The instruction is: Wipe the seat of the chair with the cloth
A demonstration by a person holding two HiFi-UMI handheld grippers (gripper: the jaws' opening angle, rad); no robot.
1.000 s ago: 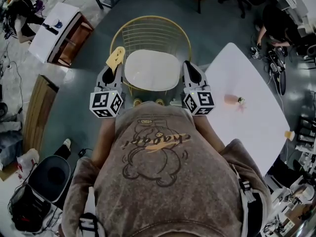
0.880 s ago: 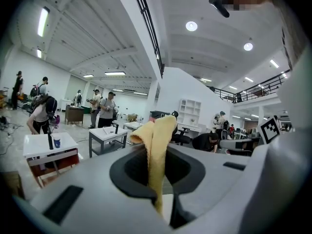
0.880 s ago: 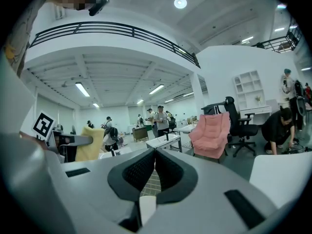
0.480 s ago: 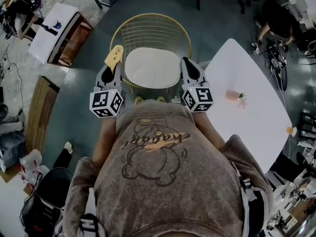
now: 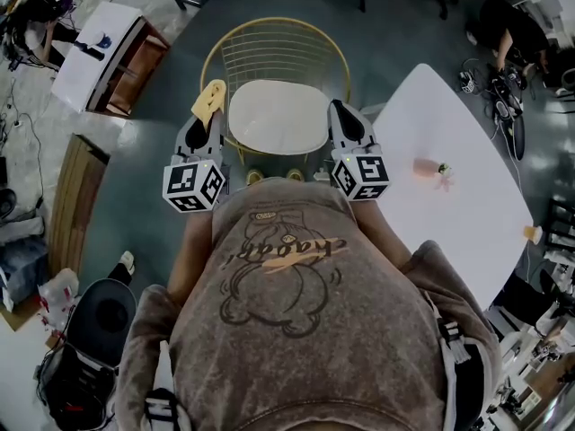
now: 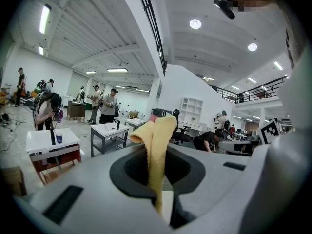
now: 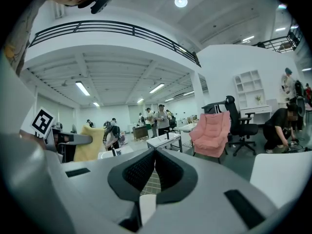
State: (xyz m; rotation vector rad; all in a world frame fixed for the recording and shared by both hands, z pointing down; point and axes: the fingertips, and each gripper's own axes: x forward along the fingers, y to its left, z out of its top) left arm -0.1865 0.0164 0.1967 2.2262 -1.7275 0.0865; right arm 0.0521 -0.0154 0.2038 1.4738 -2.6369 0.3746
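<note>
A gold wire chair [image 5: 274,57] with a white seat cushion [image 5: 277,118] stands in front of me in the head view. My left gripper [image 5: 208,115] is at the seat's left edge, raised, shut on a yellow cloth [image 5: 210,101] that sticks up from its jaws [image 6: 155,145]. My right gripper [image 5: 339,115] is at the seat's right edge, shut with nothing between its fingers [image 7: 155,157]. Both point away from me and upward. The cloth [image 7: 90,143] also shows at the left of the right gripper view.
A white table [image 5: 449,196] stands to the right with a small pink object [image 5: 429,169] on it. A white-topped cabinet [image 5: 99,57] is at the far left, a wooden board [image 5: 72,200] beside it, a black bin [image 5: 99,317] near my left. People and a pink armchair [image 7: 210,130] are farther off.
Both grippers have shifted slightly upward along the chair's sides; the cloth stays held in the left one.
</note>
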